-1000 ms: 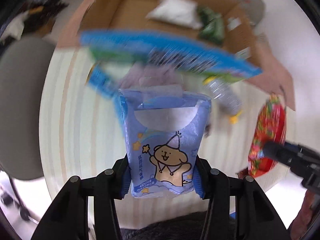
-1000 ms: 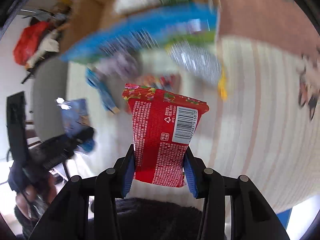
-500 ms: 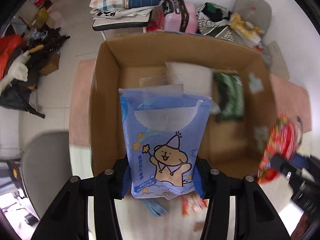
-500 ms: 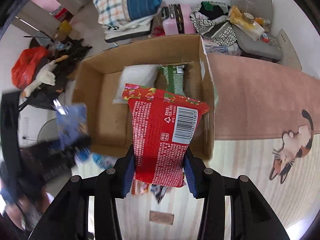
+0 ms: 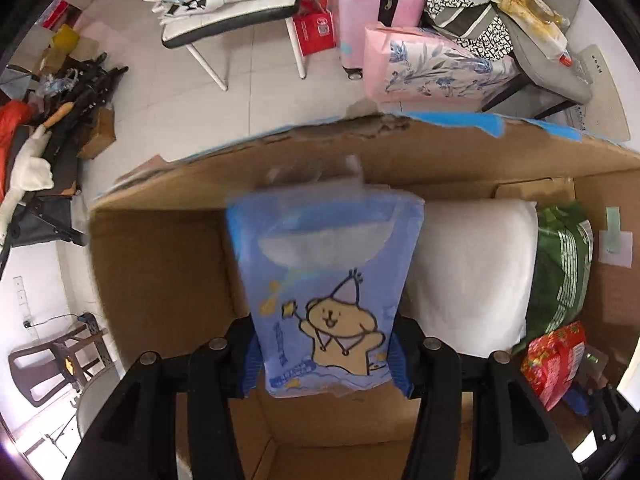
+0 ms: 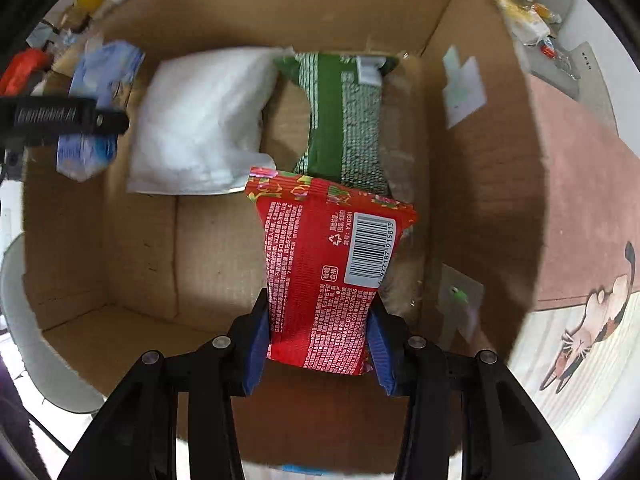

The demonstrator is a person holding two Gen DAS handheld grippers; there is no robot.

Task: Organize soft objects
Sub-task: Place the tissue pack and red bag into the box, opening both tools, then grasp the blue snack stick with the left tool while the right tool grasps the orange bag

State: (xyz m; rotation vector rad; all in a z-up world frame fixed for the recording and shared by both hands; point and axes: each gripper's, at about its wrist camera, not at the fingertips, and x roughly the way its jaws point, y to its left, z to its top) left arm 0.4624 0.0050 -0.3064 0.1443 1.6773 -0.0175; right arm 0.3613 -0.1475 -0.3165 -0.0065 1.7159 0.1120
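My left gripper (image 5: 326, 364) is shut on a blue tissue pack with a cartoon bear (image 5: 326, 280) and holds it over the open cardboard box (image 5: 160, 272). My right gripper (image 6: 318, 350) is shut on a red snack bag with a barcode (image 6: 320, 264) and holds it inside the box (image 6: 480, 208). In the box lie a white pillow-like pack (image 6: 200, 120) and a green pack (image 6: 344, 120). The left gripper with the blue pack (image 6: 96, 108) shows at the left in the right wrist view. The red bag (image 5: 556, 360) shows at the lower right in the left wrist view.
Beyond the box stand a pink suitcase (image 5: 376, 4), a pink floral pack (image 5: 432, 68), a folding chair with pillows (image 5: 240, 20) and piled clutter (image 5: 60, 92). A pinkish rug (image 6: 580, 180) and a mat with a cat print (image 6: 592, 320) lie right of the box.
Both grippers have moved from above the striped mat to the box and lowered toward it. The red bag is now down inside the box. Both packs stay gripped.
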